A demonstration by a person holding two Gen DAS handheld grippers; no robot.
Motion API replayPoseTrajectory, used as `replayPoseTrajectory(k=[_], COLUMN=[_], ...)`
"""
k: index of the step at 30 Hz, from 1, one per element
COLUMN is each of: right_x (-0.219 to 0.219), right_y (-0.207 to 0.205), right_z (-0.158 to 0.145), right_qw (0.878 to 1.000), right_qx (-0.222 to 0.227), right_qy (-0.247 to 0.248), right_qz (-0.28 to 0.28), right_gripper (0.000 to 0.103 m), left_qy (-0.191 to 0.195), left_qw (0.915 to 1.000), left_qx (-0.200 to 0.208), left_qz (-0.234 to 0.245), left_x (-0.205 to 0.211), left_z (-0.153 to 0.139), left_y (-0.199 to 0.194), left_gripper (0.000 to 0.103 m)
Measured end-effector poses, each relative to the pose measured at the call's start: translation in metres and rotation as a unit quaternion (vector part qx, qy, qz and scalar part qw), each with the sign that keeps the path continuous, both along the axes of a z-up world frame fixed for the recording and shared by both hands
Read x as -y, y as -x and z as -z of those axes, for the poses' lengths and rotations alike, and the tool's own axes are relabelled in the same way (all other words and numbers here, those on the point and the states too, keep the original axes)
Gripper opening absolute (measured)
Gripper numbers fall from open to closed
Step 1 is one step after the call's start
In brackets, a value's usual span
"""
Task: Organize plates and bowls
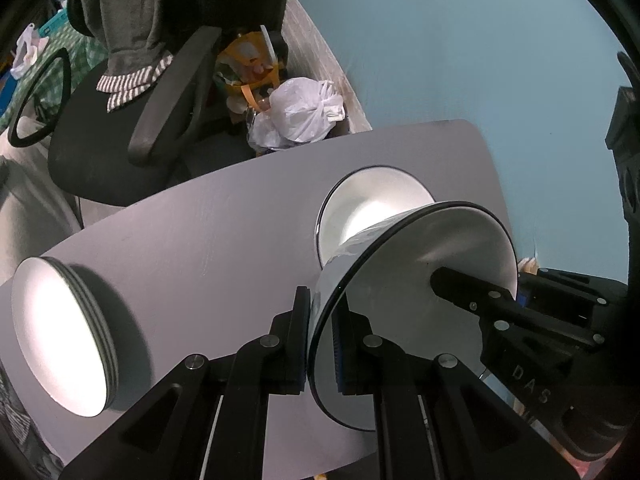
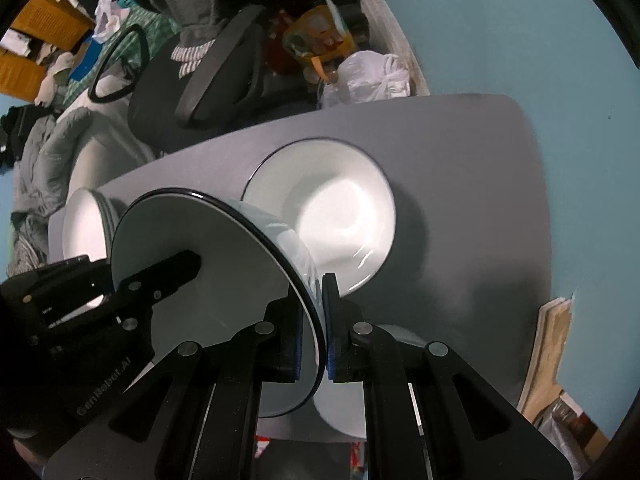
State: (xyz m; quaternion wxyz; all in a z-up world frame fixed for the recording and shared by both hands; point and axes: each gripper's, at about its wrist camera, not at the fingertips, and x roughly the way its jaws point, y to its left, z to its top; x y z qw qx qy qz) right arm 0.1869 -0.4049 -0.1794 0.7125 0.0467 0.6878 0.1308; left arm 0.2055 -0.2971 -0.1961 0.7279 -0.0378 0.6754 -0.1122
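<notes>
Both grippers hold one white bowl with a dark rim point(image 1: 404, 280) above the grey table point(image 1: 208, 240). My left gripper point(image 1: 322, 344) is shut on its near rim. My right gripper point(image 2: 314, 332) is shut on the opposite rim of the same bowl point(image 2: 192, 248); it also shows in the left wrist view point(image 1: 480, 296). A second white bowl point(image 1: 372, 204) sits on the table just beyond the held one, also in the right wrist view point(image 2: 336, 208). A stack of white plates point(image 1: 60, 332) stands at the table's left, and shows in the right wrist view point(image 2: 86, 228).
A black office chair point(image 1: 120, 120) with clothes on it stands beyond the table's far edge. Bags point(image 1: 304, 108) lie on the floor by the blue wall point(image 1: 460, 40). Another white dish point(image 2: 340, 412) lies under my right gripper near the table's near edge.
</notes>
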Motion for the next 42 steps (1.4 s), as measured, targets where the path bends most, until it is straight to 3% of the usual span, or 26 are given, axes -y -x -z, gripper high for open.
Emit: replayPoseTrajectory(k=[23, 42], right_x=[0.023, 0.017], right_y=[-0.039, -0.037], right_z=[0.027, 0.038], right_qw=[0.999, 0.998], right_qx=[-0.032, -0.041], right_qy=[0.016, 0.036], right_qz=[0.032, 0.015], right_gripper=[0.009, 0.009], left_qy=[-0.048, -0.042], left_qw=[0.9987, 0.9989], left_qx=[-0.014, -0.022], left_qz=[0.005, 0.003], left_x=[0.035, 0.031], left_z=[0.028, 0.034], left_y=[-0.035, -0.039], left_gripper=[0.013, 0.013])
